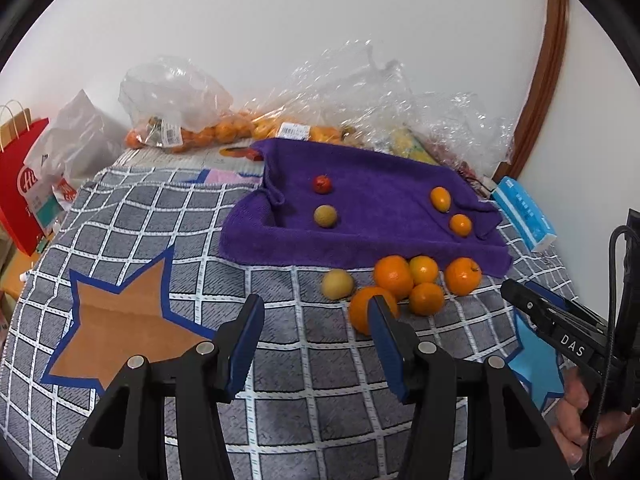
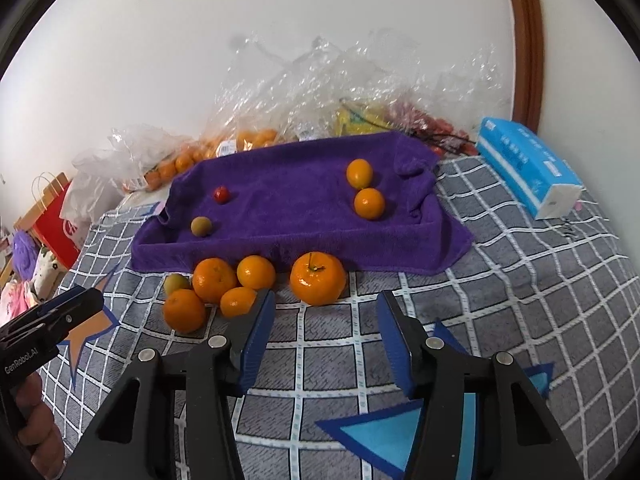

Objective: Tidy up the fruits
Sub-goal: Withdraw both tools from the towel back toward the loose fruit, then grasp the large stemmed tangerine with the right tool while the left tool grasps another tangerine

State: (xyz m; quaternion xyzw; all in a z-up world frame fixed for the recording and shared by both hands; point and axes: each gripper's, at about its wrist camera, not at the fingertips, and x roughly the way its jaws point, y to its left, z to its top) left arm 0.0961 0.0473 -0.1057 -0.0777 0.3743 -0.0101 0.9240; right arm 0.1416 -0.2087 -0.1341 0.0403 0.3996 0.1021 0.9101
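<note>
Orange mandarins beside the purple towel look firm, smooth and round; both grippers' fingers gape empty, so grip across the middle.

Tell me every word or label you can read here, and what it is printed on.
"DAS": on the right gripper, seen from the left camera.
"GenRobot.AI": on the left gripper, seen from the right camera.
Red paper bag: white lettering, partly hidden, unreadable.
Price stickers on fruit bags, blue tissue pack: too small.
</note>
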